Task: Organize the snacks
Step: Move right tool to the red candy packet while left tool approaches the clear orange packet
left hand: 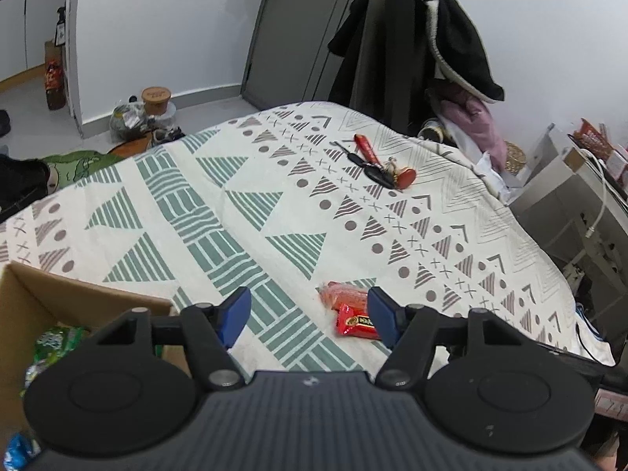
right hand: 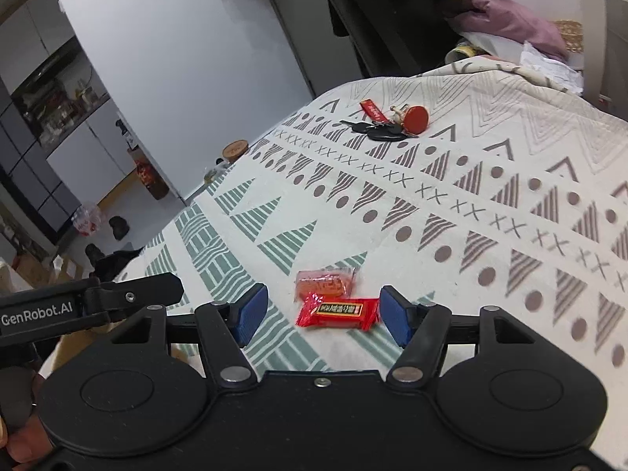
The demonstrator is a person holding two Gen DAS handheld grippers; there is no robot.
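Observation:
Two snacks lie together on the patterned cloth (left hand: 235, 196): a red wrapped bar (left hand: 353, 324) (right hand: 337, 311) and, just behind it, a pale orange pack (left hand: 343, 294) (right hand: 325, 282). My left gripper (left hand: 309, 316) is open and holds nothing; the snacks lie beyond its right finger, which hides part of the red bar. My right gripper (right hand: 324, 314) is open too, hovering low with the red bar lying between its blue pads (right hand: 396, 316), which do not press on it. A cardboard box (left hand: 39, 298) at the lower left holds green snack packs (left hand: 55, 337) and a blue one (left hand: 17, 447).
A bunch of keys with red tags (left hand: 378, 170) (right hand: 382, 127) lies further back on the cloth. The left gripper's black body (right hand: 98, 302) shows at the left edge of the right wrist view. A coat-draped chair (left hand: 412, 47) stands behind the table, and shelves (left hand: 569, 180) stand to the right.

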